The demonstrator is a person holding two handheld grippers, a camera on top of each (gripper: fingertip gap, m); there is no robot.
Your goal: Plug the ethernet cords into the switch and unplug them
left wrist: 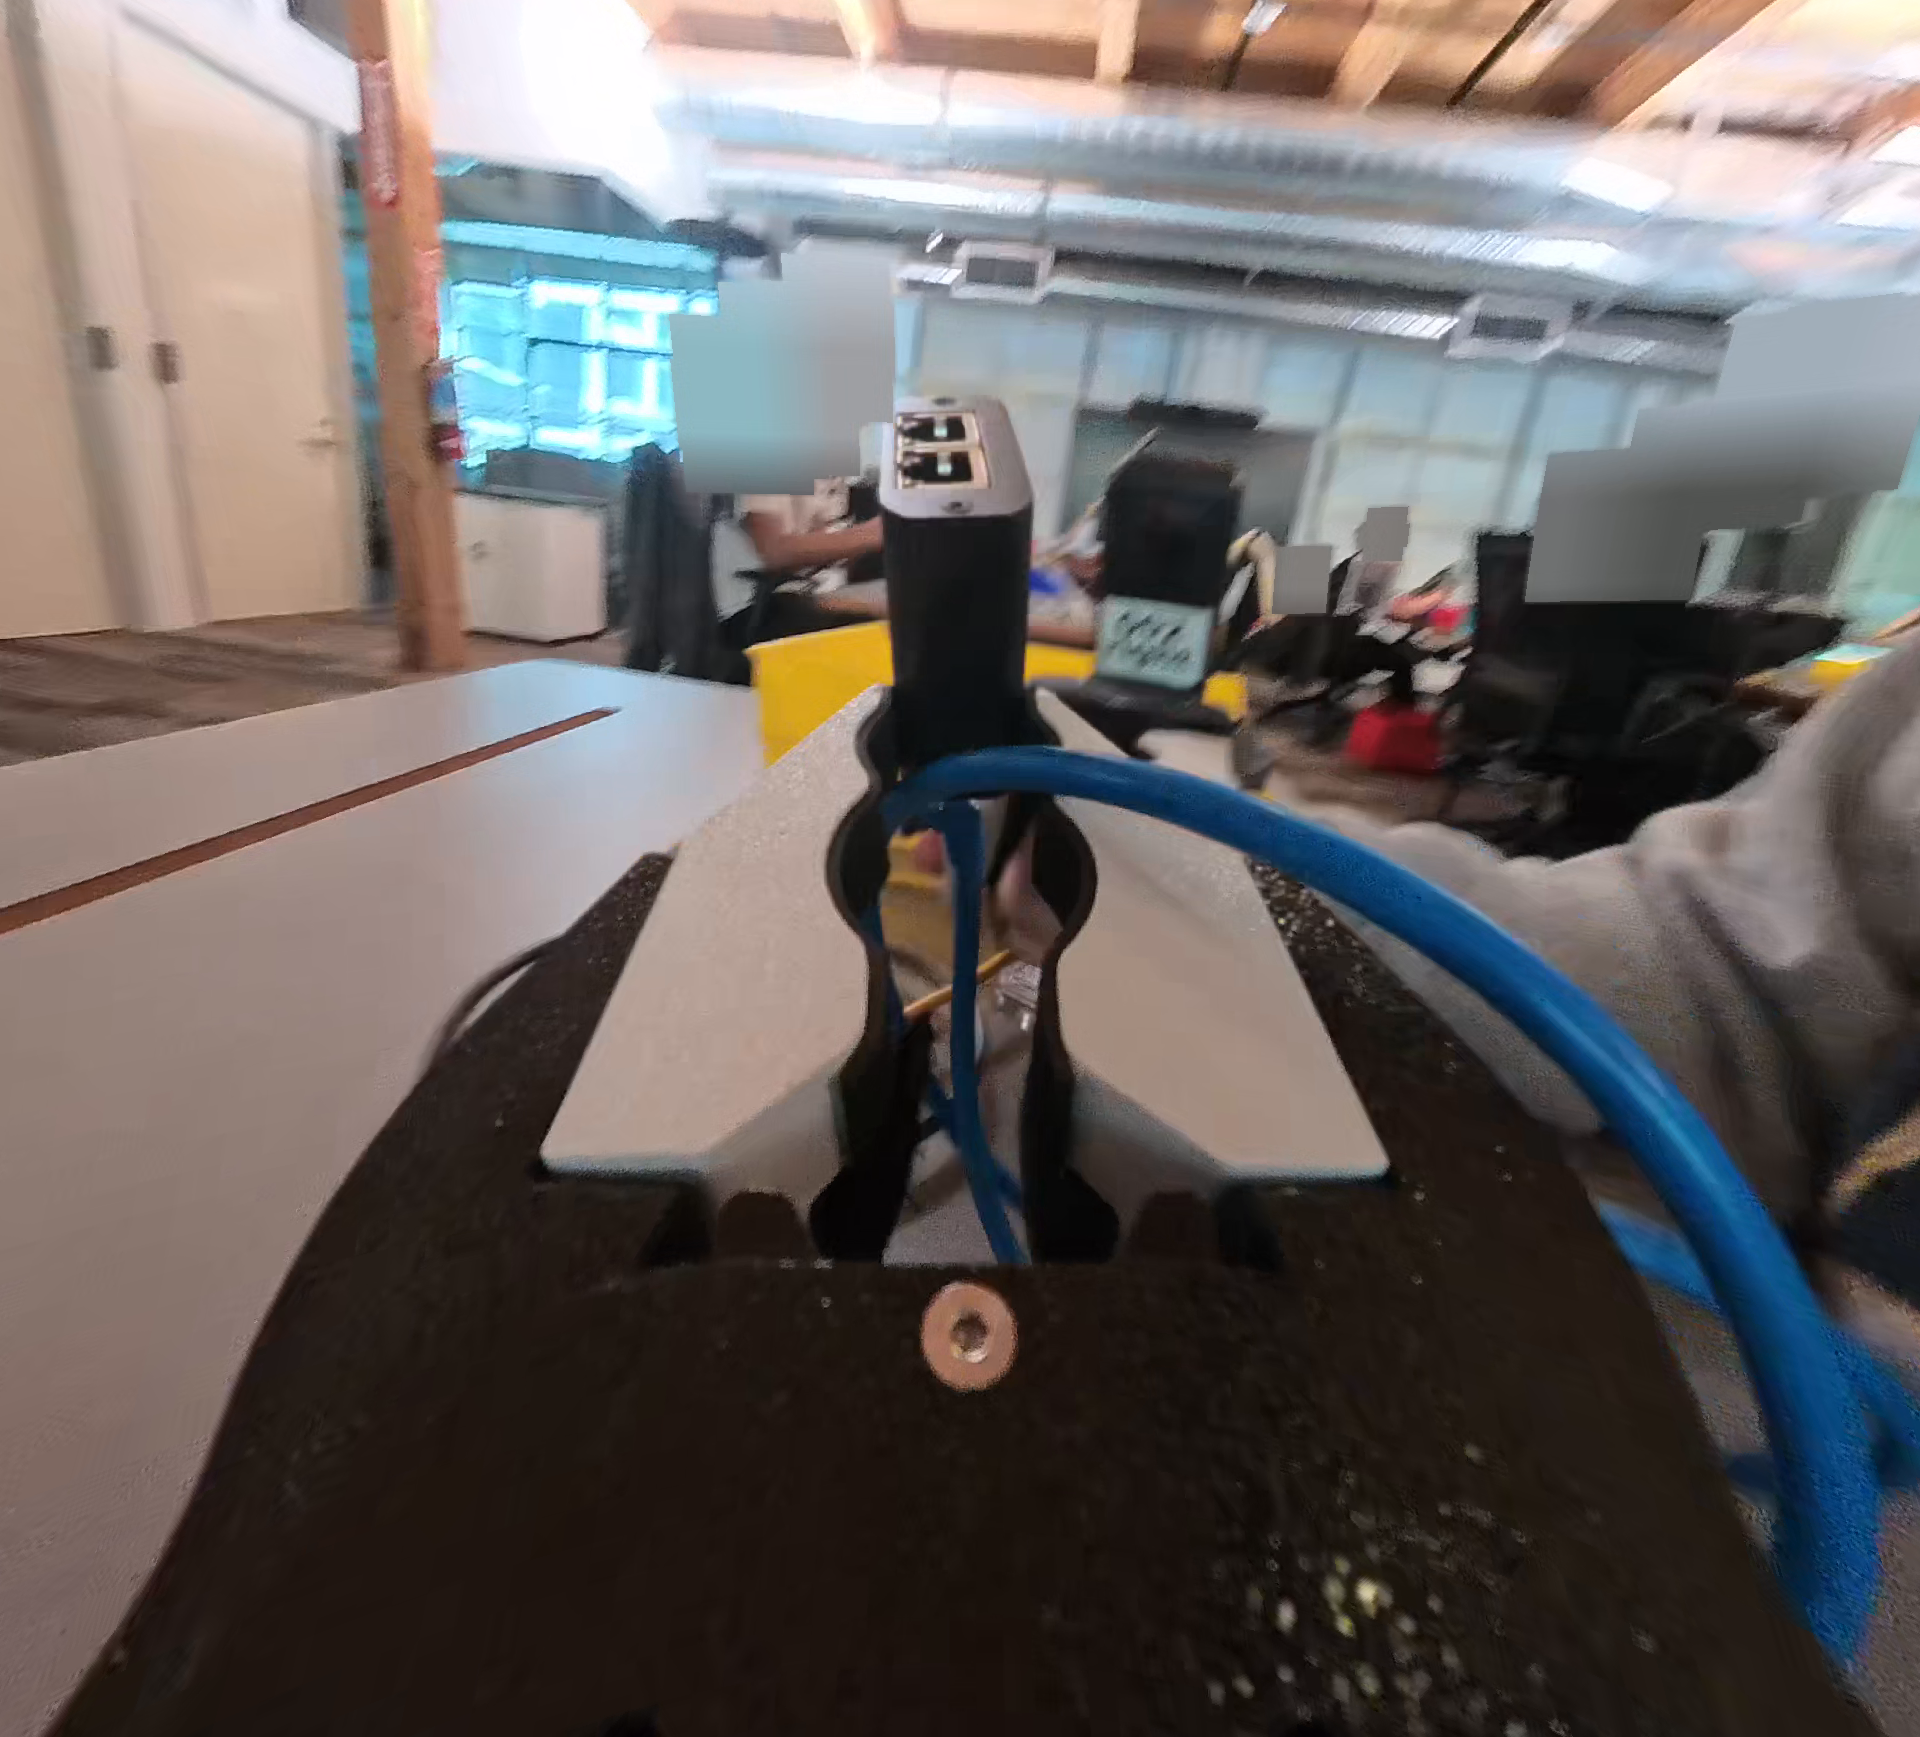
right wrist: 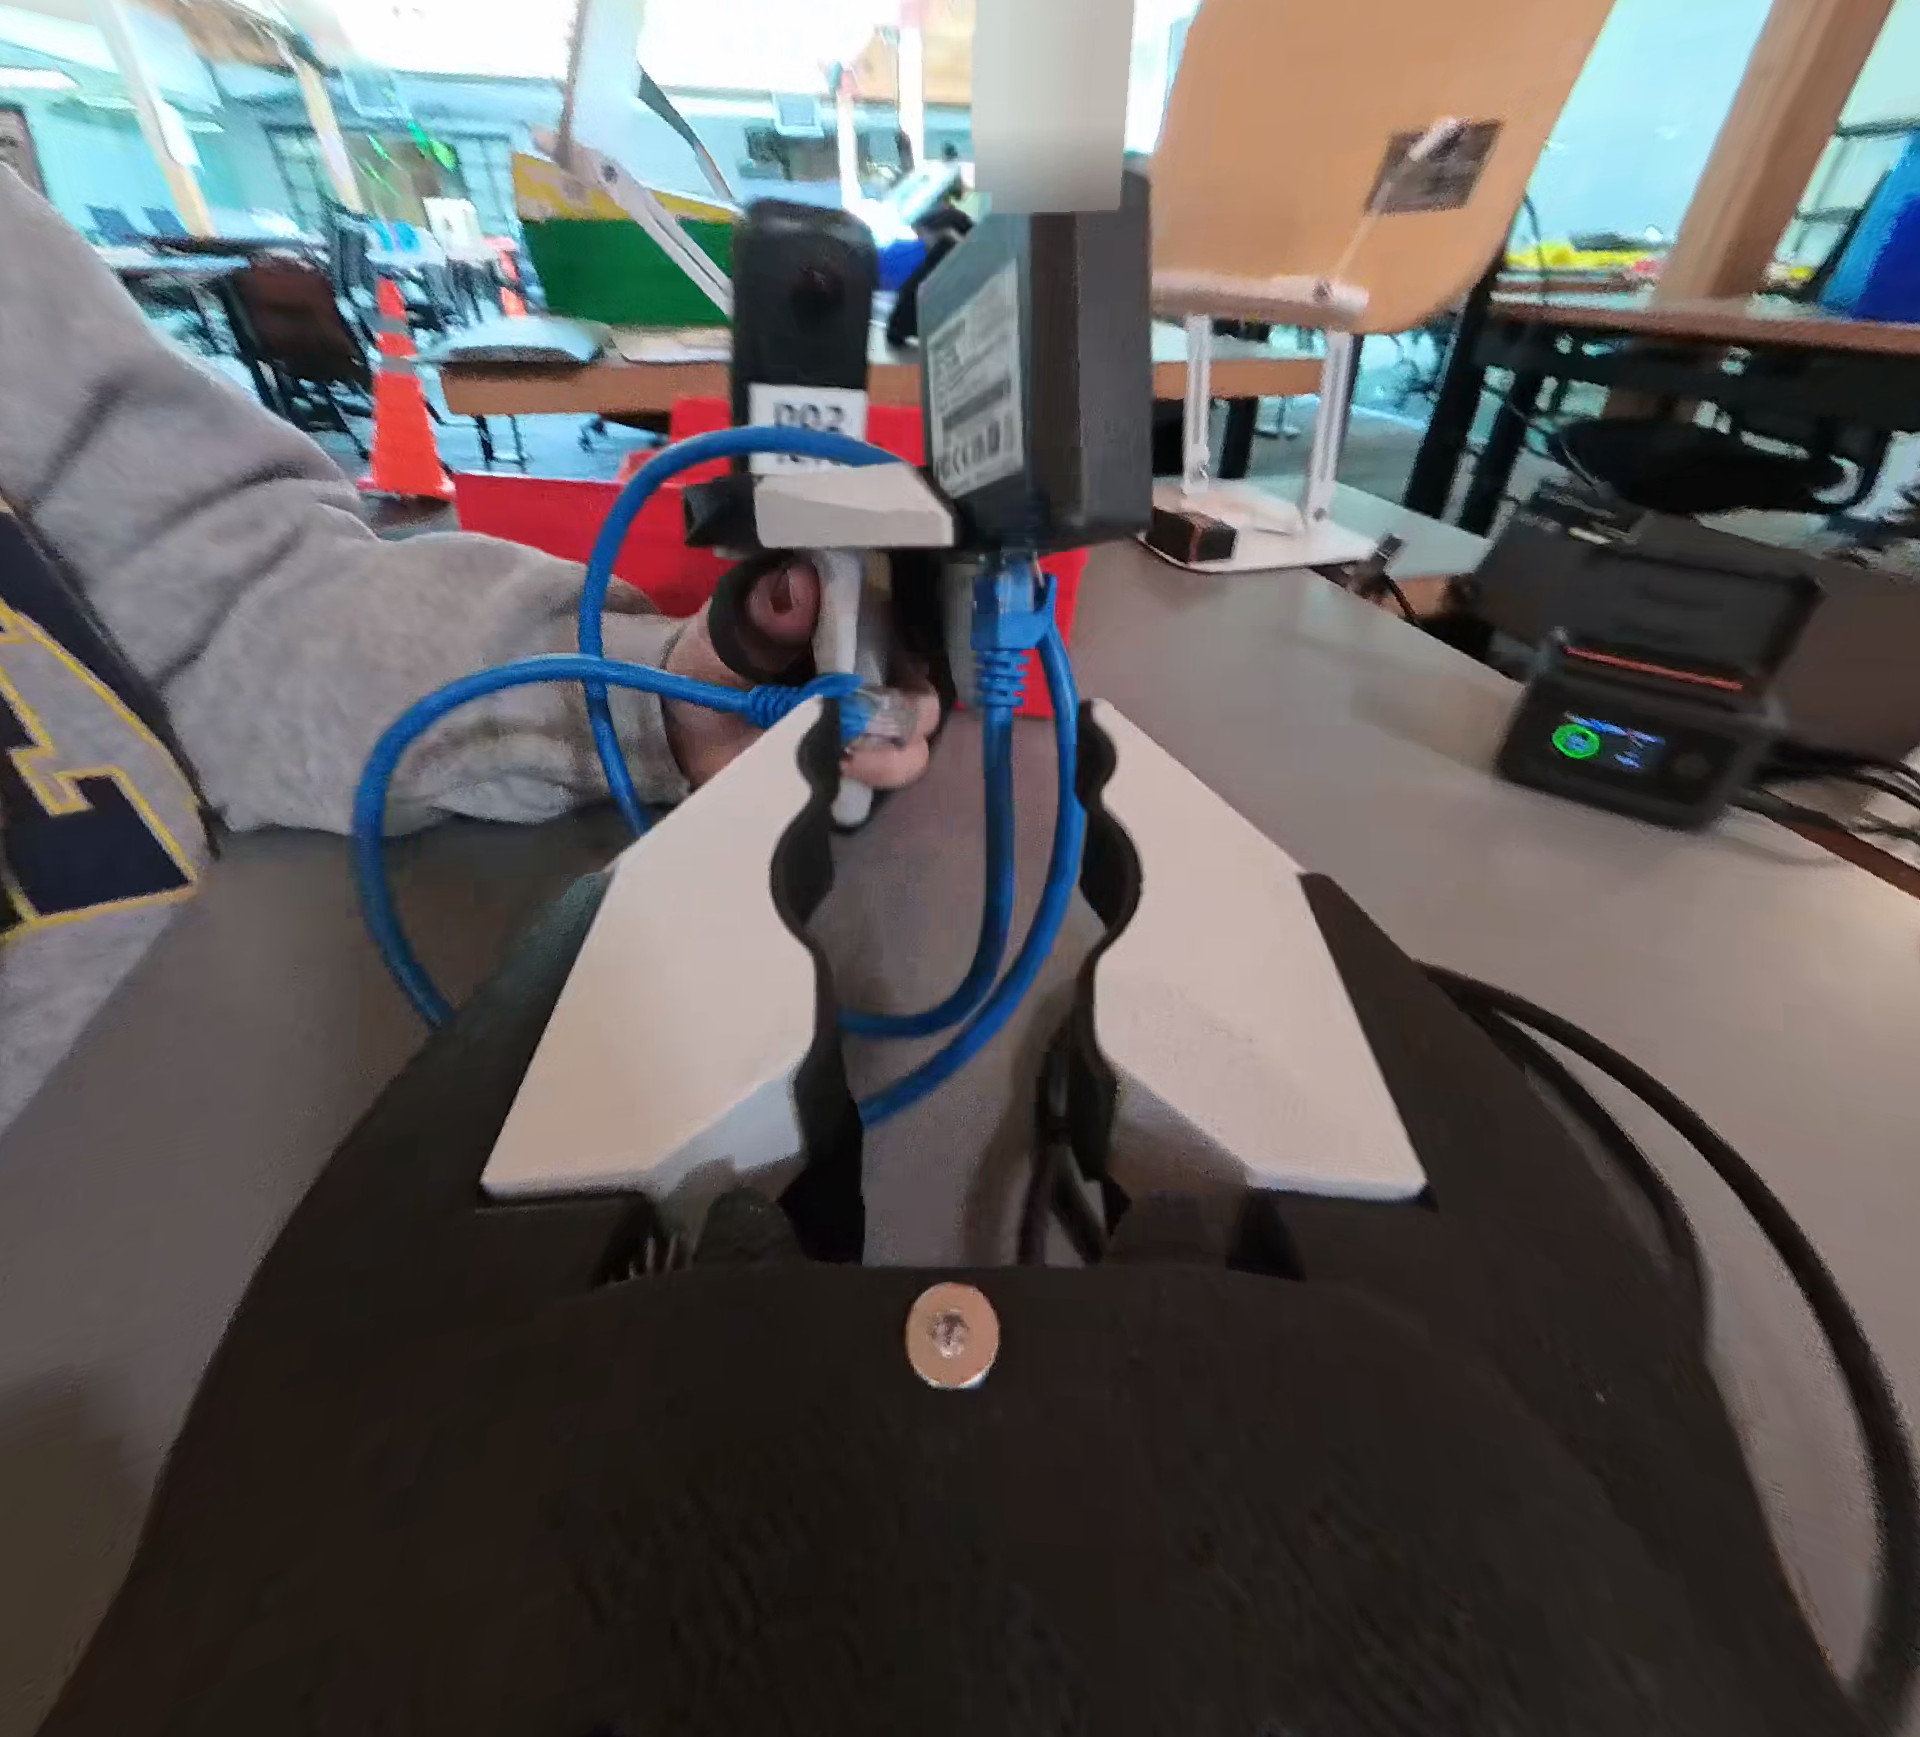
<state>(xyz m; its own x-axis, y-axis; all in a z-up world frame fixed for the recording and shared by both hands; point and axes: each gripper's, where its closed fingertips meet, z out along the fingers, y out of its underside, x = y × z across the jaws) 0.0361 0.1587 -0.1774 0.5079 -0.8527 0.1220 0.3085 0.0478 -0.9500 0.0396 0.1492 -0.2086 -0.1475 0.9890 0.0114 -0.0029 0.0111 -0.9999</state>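
Left gripper [left wrist: 956, 721] clamps the switch [left wrist: 956, 544] upright, two ports empty. Only the right wrist view shows a blue cord [right wrist: 1003, 638] plugged in underneath. Right gripper [right wrist: 956, 731] open, empty.

Can't really tell if the right gripper [right wrist: 951, 752] pinches anything, its tips blur together. The switch [left wrist: 956, 565] has its lower end buried between the left gripper's fingers [left wrist: 831, 783], and the blue cord [left wrist: 1558, 991] runs off the right edge.
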